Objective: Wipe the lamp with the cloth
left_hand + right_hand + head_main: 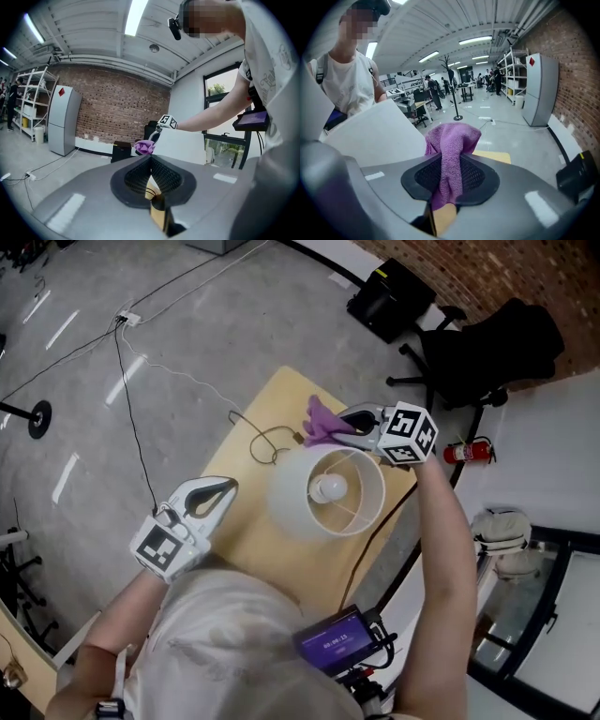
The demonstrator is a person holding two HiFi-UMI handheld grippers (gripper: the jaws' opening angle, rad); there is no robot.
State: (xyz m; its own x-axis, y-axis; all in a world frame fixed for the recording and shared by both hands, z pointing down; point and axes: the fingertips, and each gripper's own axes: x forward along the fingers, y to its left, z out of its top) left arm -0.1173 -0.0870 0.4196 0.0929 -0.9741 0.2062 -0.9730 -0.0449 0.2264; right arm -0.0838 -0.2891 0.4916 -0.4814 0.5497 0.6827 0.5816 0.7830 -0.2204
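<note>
The cloth (323, 420) is purple, the lamp (292, 498) is white, and the table (246, 549) under it is of pale yellowish wood, with a dark cable (267, 442) on it. The left gripper (225, 487) and the right gripper (345, 418) are both light grey with black meshed pads (474, 176), and each one carries a cube (408, 434) with black and white square markers. The floor (112, 324) is grey, the brick wall (441, 268) is reddish brown, the fire extinguisher (469, 450) is red and the chair (487, 348) is black.

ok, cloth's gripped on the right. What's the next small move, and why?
Probably ease the right hand-held gripper toward the shade until the cloth presses on its outer wall, then start a stroke. The cloth is clamped and sits just beyond the shade's far rim; contact isn't clear. The left hand-held gripper is shut, empty and clear of it.
</note>
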